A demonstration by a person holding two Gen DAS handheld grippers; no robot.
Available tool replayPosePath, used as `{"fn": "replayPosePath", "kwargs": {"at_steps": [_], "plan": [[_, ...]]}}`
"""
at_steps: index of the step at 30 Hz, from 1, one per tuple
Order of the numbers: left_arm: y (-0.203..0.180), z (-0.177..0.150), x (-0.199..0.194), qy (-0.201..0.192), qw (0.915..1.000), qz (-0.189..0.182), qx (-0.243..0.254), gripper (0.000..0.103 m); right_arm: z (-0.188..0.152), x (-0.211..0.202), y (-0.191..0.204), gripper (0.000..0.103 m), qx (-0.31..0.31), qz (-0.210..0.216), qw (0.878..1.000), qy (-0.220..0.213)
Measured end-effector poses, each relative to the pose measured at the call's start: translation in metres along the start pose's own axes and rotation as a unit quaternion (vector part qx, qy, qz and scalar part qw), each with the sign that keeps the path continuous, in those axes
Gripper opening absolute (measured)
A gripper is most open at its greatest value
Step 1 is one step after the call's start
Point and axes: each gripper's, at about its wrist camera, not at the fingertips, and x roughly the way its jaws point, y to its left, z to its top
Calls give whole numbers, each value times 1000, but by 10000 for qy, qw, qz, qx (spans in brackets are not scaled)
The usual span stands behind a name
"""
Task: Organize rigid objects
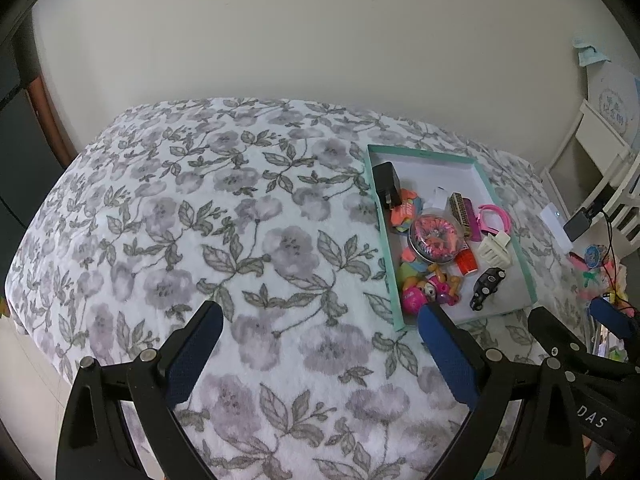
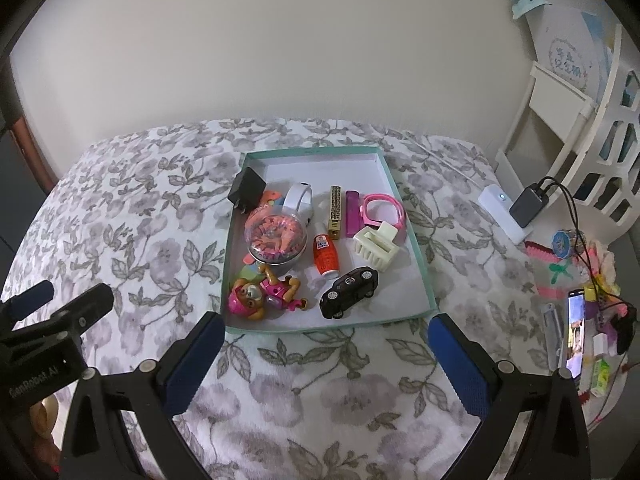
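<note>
Both tongs, left tongs (image 1: 320,316) and right tongs (image 2: 324,326), hang released above the floral bed (image 2: 120,208); the toy car (image 2: 349,292) lies near the teal box's (image 2: 416,240) front edge.

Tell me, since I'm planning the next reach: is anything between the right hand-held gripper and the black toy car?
Only the teal box's near wall stands between the open right hand-held gripper and the black toy car, which has bare floor around it.

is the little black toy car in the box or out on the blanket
In the box: the black toy car sits on its wheels inside the teal box, near the front edge.
</note>
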Motion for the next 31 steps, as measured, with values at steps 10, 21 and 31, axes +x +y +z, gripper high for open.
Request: {"fn": "replayPosePath", "kwargs": {"at_steps": [10,21,31], "plan": [[1,-1,-3,-39,10000,56,-59,98,0,-7,1,103,-46,-13,9999,-94],[-1,-1,-2,-33,9998,186,5,98,1,-8,1,103,-51,-16,9999,-111],[-1,-1,-3,-132,9994,304,21,98,3,-8,0,103,-59,-21,9999,-128]]}}
